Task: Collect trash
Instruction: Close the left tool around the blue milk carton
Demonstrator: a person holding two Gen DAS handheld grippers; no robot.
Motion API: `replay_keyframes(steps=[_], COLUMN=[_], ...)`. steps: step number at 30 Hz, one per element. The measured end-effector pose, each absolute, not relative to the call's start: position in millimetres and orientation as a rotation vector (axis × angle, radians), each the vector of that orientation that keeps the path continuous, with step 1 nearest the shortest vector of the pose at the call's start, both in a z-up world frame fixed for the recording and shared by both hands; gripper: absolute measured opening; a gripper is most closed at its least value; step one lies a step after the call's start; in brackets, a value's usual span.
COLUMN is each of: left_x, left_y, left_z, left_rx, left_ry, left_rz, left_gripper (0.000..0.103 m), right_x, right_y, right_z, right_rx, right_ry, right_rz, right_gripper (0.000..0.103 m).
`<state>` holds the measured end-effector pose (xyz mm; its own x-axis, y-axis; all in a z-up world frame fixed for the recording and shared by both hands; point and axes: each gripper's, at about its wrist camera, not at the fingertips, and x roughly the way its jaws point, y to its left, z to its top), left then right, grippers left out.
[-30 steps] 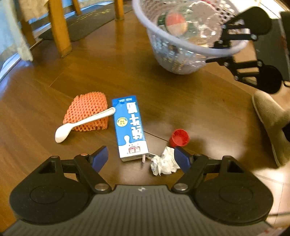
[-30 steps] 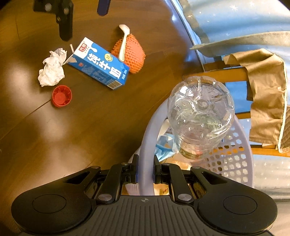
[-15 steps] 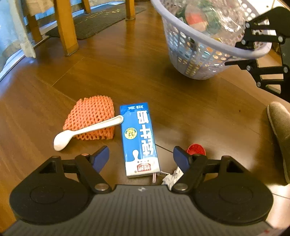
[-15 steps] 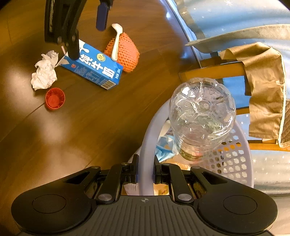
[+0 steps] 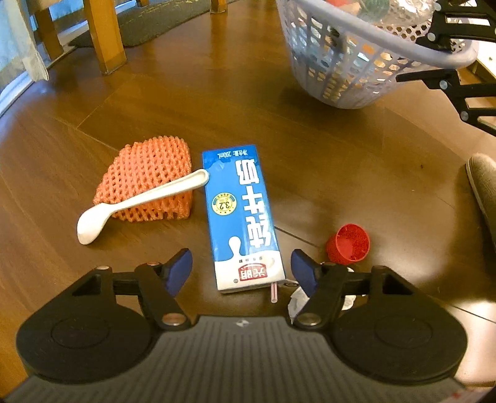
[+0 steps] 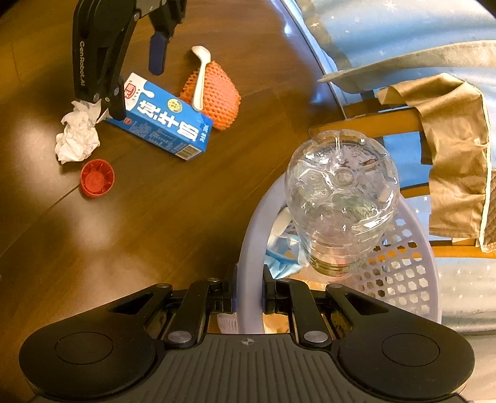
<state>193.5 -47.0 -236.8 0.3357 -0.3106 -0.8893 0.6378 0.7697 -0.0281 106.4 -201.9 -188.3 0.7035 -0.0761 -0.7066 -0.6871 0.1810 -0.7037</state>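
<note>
A blue milk carton (image 5: 241,217) lies flat on the wooden floor, its near end between the blue pads of my left gripper (image 5: 241,272), which stands open just above it. Beside it lie an orange foam net (image 5: 148,179) with a white spoon (image 5: 139,198) across it, a red bottle cap (image 5: 348,243) and a crumpled white tissue (image 6: 77,136) partly hidden behind the right finger. My right gripper (image 6: 248,297) is shut on the rim of a lilac plastic basket (image 6: 257,217), held off the floor. In the basket stands a clear plastic bottle (image 6: 341,198), bottom up, with other trash.
Wooden chair legs (image 5: 105,34) and a dark mat (image 5: 161,18) stand at the far left. A grey slipper (image 5: 483,189) rests at the right edge. A tan cloth (image 6: 452,148) hangs over a chair rail by the curtain. Bare floor stretches between carton and basket.
My left gripper has dropped and moved forward over the carton, so its pads now flank the carton's near end and the tissue slid behind the right finger. The basket stays gripped.
</note>
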Motion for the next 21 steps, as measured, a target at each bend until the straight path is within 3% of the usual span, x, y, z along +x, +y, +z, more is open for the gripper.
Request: replay_keyframes(steps=[6,10,21], left_x=[196.2,192.0,194.0], left_y=[-51.0,-50.0,-50.1], left_z=[-240.4,-240.2,-248.3], left_rx=[0.405,0.459,0.478], left_ry=[1.053,1.039,1.023], left_rz=[-0.638,-0.635,-0.68], left_gripper=[0.062,0.055,0.053], right_x=[106.9,107.0,105.2], right_y=[-200.9,-199.8,-199.1], right_z=[-188.5,-188.8,-189.6], right_rx=[-1.337,-1.33,-1.324], right_ry=[0.709,0.71,0.713], right_rz=[0.491,0.495,0.5], right_gripper=[0.01,0.01,0.01])
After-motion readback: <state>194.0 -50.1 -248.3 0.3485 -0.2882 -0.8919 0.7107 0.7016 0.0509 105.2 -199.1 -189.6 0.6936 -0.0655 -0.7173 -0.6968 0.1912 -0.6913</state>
